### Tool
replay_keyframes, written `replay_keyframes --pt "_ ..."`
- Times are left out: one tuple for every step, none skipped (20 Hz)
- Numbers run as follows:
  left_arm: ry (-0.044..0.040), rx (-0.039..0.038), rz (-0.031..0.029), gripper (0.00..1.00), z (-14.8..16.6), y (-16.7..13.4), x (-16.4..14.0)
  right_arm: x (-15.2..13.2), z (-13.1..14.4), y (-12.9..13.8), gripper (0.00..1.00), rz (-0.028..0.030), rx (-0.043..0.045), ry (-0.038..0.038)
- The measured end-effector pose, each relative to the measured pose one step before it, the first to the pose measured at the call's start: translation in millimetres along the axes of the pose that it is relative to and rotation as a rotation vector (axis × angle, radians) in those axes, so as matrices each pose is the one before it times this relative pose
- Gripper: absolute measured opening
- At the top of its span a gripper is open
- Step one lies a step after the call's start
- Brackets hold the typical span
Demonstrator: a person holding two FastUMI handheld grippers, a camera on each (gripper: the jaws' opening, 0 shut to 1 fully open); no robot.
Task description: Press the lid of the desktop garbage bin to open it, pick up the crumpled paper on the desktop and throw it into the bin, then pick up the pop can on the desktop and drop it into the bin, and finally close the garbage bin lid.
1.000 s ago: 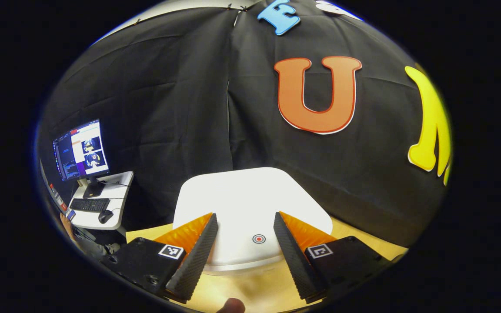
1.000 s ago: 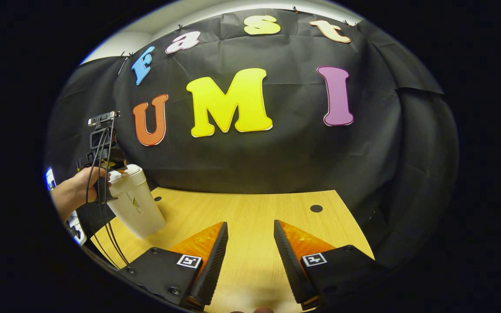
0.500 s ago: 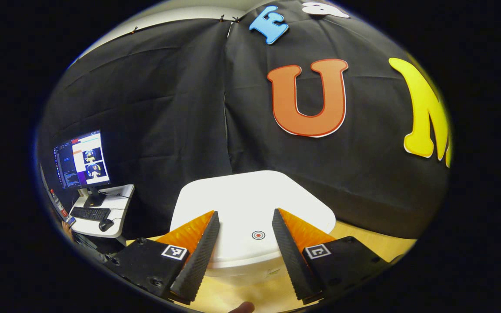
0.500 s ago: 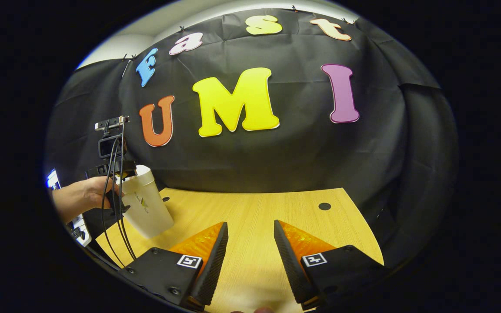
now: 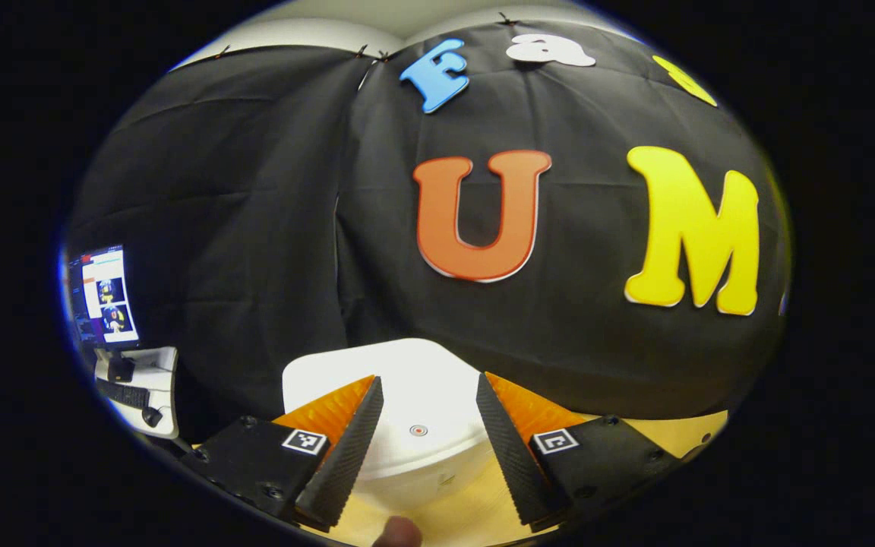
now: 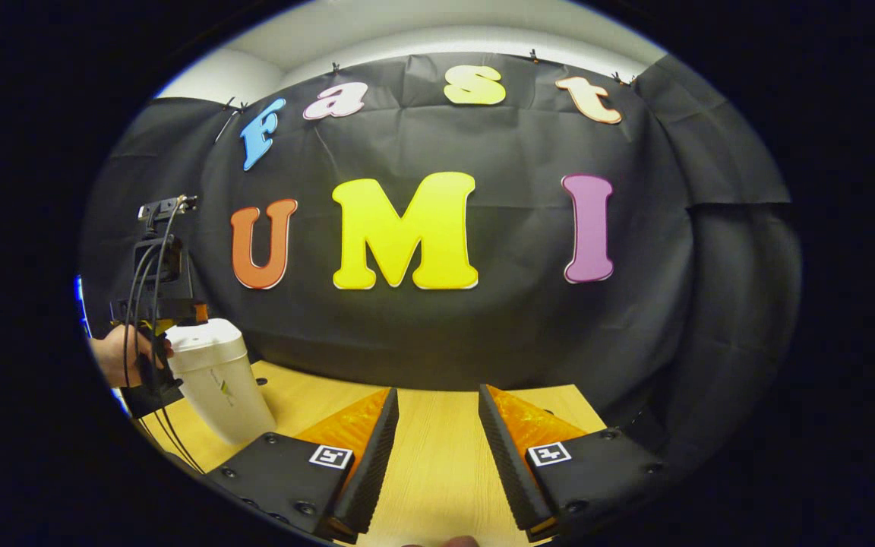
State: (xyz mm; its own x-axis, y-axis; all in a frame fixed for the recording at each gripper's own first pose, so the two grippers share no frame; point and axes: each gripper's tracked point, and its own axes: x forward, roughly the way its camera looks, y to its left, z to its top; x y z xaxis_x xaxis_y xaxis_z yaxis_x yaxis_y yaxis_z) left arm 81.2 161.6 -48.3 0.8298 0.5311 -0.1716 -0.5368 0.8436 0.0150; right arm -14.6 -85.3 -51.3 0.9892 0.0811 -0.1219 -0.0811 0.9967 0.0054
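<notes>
The left gripper (image 5: 422, 448) hovers with fingers wide over the bin's shut lid (image 5: 407, 380), hiding its front edge, while the right gripper (image 6: 437, 456), fingers wide, holds nothing above the counter (image 6: 437, 486).

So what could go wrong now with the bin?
1. The left gripper hangs open just above the white bin lid. A bump from a finger might press the lid and pop it open, if it springs.
2. In the right gripper view, the bin stands near the left end of the wooden desk, with the hand right beside it. A knock could tip it off.
</notes>
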Motion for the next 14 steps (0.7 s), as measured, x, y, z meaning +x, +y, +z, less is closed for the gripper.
replay_keyframes --pt "-0.02004 0.01845 -0.03583 0.89 11.24 -7.76 -5.61 1.14 5.55 5.28 0.71 0.00308 -0.00321 -0.01418" --pt "-0.02046 0.00357 -0.04858 0.98 9.77 -8.24 -2.99 0.5 5.82 4.42 0.69 0.00068 0.00071 -0.01248" --pt "-0.01601 -0.00537 -0.04949 0.98 5.15 -7.84 -4.69 0.1 6.39 3.29 0.68 0.00018 0.00271 -0.00995" --pt "-0.02017 -0.00588 -0.04743 0.98 5.31 -9.95 -8.37 0.77 5.31 2.38 0.68 -0.00668 0.00087 -0.0124" --pt "-0.02766 0.00612 -0.04002 0.98 10.11 -9.68 -8.19 1.24 4.65 1.39 0.69 -0.01144 -0.0002 -0.01072" --pt "-0.02331 0.00861 -0.03671 0.98 10.67 -9.47 -7.94 0.55 4.08 0.21 0.75 -0.01544 -0.00465 -0.00458" --pt "-0.01484 0.00551 -0.03475 0.98 6.32 -7.08 -8.25 0.15 5.51 -0.89 0.78 -0.01555 -0.00737 -0.01011" --pt "-0.01998 0.00027 -0.03917 0.98 3.47 -9.24 -7.32 -0.04 6.42 0.97 0.78 -0.00728 -0.00587 -0.01252" --pt "-0.01497 -0.01214 -0.04652 0.98 2.37 -12.52 -8.16 -0.16 3.77 1.61 0.78 -0.00567 -0.00936 -0.00809" --pt "-0.0101 -0.00443 -0.04461 0.98 2.34 -13.31 -9.32 0.8 4.62 1.51 0.79 -0.0049 -0.00325 -0.00705" --pt "-0.0144 0.00651 -0.03484 0.98 -0.37 -13.42 -10.34 -1.13 5.41 1.52 0.8 -0.00309 0.00412 -0.00892" --pt "-0.01731 0.00565 -0.02508 1.0 -0.88 -9.74 -9.87 0.06 5.84 1.38 0.8 -0.00745 0.00849 -0.01043" --pt "-0.00864 0.00518 -0.03197 0.98 -2.88 -10.67 -8.23 0.37 3.96 -0.01 0.81 -0.01123 0.00468 -0.01248" --pt "-0.00126 -0.0009 -0.02 0.98 -3.14 -7.25 -5.58 0.98 2.62 -0.19 0.84 -0.01344 -0.00237 -0.00822"
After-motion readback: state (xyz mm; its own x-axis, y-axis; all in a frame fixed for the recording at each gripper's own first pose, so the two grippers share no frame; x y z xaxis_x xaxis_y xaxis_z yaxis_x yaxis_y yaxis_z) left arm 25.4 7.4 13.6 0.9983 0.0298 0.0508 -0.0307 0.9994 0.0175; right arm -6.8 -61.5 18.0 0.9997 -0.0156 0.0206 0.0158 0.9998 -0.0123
